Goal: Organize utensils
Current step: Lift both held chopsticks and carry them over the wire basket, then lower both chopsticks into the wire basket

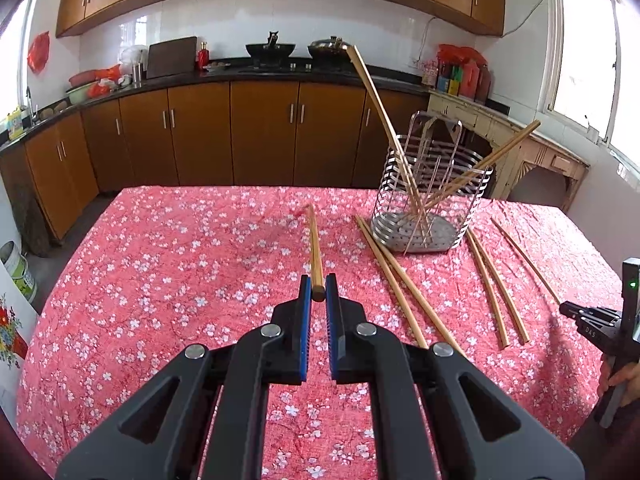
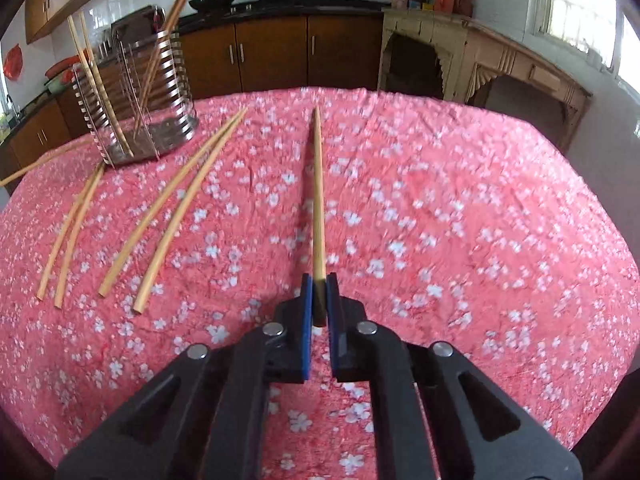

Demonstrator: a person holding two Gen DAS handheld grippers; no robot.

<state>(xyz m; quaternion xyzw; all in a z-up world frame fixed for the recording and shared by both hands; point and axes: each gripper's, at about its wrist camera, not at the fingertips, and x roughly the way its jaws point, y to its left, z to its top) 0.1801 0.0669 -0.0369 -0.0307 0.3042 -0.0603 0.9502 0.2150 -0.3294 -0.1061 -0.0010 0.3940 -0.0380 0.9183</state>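
Left gripper [image 1: 319,289]: blue pads closed on the near end of one chopstick [image 1: 315,248], which points straight ahead over the table [image 1: 160,260]. The far tip looks clear of the cloth, though I can't tell for sure.

Right gripper [image 2: 319,289]: same story, pads clamped on the butt end of a second chopstick [image 2: 318,196], shaft running forward over the cloth. That view is motion-blurred, so tip contact with the table is unclear.

Wire holder [image 1: 428,196] stands upright on the far right part of the table, with a few chopsticks leaning inside; one long one [image 1: 376,100] sticks out toward the left, another [image 1: 500,152] toward the right.

Loose on the cloth: a pair [image 1: 400,280] just left of the holder's base and another pair [image 1: 494,284] on its right, both close to the base. The right gripper's chopstick appears at the far right edge of the left view.
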